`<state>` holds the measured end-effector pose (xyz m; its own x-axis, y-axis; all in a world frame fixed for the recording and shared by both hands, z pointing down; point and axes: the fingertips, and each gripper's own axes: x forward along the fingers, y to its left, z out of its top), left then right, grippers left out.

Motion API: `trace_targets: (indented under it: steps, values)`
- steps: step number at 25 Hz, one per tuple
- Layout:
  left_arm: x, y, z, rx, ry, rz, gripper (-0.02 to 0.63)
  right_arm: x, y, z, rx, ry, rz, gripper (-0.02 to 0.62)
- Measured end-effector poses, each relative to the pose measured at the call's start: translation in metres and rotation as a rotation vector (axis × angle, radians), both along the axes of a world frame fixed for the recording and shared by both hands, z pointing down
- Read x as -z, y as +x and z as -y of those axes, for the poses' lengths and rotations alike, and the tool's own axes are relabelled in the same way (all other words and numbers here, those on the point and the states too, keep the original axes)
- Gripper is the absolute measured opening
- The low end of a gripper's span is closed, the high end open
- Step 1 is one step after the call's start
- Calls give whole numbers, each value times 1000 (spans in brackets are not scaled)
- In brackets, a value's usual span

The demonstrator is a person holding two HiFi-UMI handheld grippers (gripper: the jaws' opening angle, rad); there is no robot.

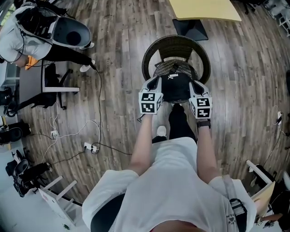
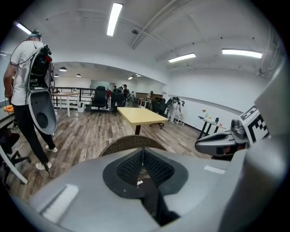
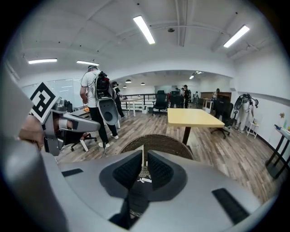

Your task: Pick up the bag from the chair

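Note:
A black bag (image 1: 176, 87) with a small white logo hangs over the front of a round wicker chair (image 1: 152, 52). My left gripper (image 1: 156, 82) is at the bag's left side and my right gripper (image 1: 194, 84) at its right side. In the left gripper view the left gripper (image 2: 142, 165) is shut, with a black strap (image 2: 156, 204) pinched between its pads and the chair (image 2: 131, 142) just beyond. In the right gripper view the right gripper (image 3: 144, 165) is shut on the black bag fabric (image 3: 136, 195), above the chair (image 3: 156, 141).
A yellow table (image 1: 204, 9) stands beyond the chair. A person with a backpack rig (image 1: 41, 27) stands at the far left beside an office chair (image 1: 50, 86). Cables and a power strip (image 1: 88, 146) lie on the wood floor at left. A white frame (image 1: 260, 179) is at right.

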<state>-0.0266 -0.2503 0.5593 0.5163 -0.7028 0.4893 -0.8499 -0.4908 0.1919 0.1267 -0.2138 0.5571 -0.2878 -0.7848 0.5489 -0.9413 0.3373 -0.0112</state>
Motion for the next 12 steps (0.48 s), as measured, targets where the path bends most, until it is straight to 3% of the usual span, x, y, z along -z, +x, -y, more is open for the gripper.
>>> trace_targets:
  steps: [12]
  values:
    - [-120,8,-19,5,-264,40,92,-114,16,-13,32,-232,-25,76]
